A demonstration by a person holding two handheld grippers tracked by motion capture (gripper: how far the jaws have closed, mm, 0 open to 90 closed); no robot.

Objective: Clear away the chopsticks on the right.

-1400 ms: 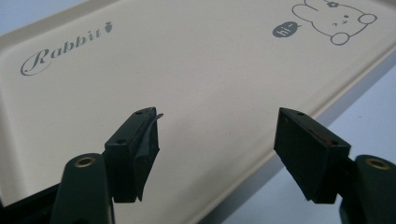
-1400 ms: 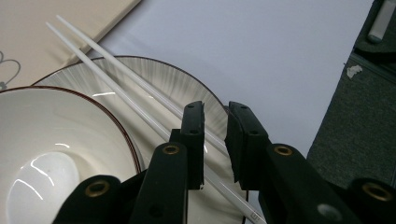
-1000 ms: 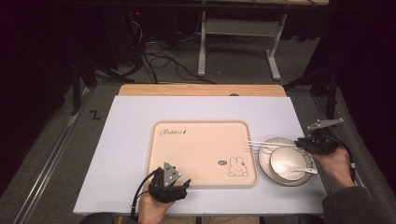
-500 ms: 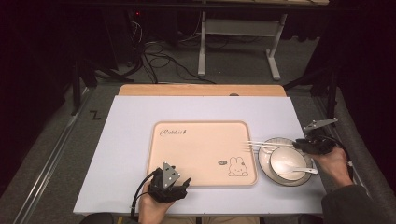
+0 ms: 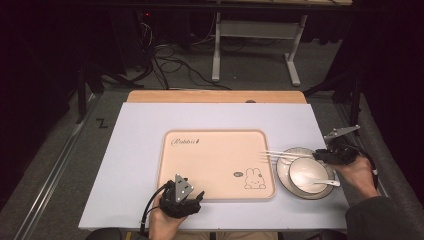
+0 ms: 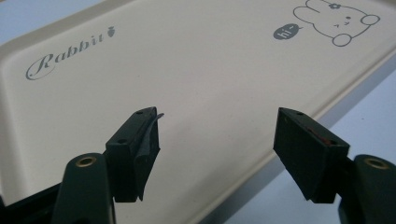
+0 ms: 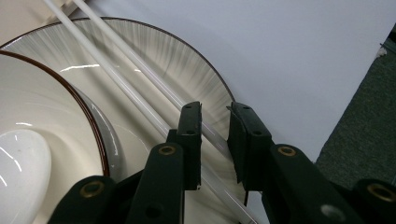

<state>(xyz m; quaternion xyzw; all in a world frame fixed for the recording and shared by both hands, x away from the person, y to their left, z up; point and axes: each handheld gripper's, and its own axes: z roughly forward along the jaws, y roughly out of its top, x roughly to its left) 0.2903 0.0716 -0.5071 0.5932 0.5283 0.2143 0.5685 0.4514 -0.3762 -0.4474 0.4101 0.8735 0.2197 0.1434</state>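
While the left gripper point(image 5: 186, 199) rests at the near edge of the table point(image 5: 140, 150) with its jaws spread wide and nothing between them, the right gripper point(image 5: 325, 155) sits over the far right rim of the plate point(image 5: 287, 177), its jaws drawn close together. In the right gripper view, that narrow gap point(image 7: 215, 140) straddles one of the white chopsticks point(image 7: 140, 70); a small space shows on either side of the stick, so whether the pads actually press on it cannot be told. The second chopstick passes just beside the left-hand jaw, outside the gap.

By count: two chopsticks point(image 5: 282, 154), lying side by side across the far part of the plate with their tips reaching left over the tray's right edge; one plate, at the right of the tray point(image 5: 210, 165) and just beside it; one bowl point(image 5: 309, 172) standing on the plate; one white spoon point(image 5: 325, 181) resting in the bowl with its handle pointing right; one beige tray printed with a rabbit, at mid-table, bare. The left gripper's jaws point(image 6: 219, 154) hover over the tray's near edge.
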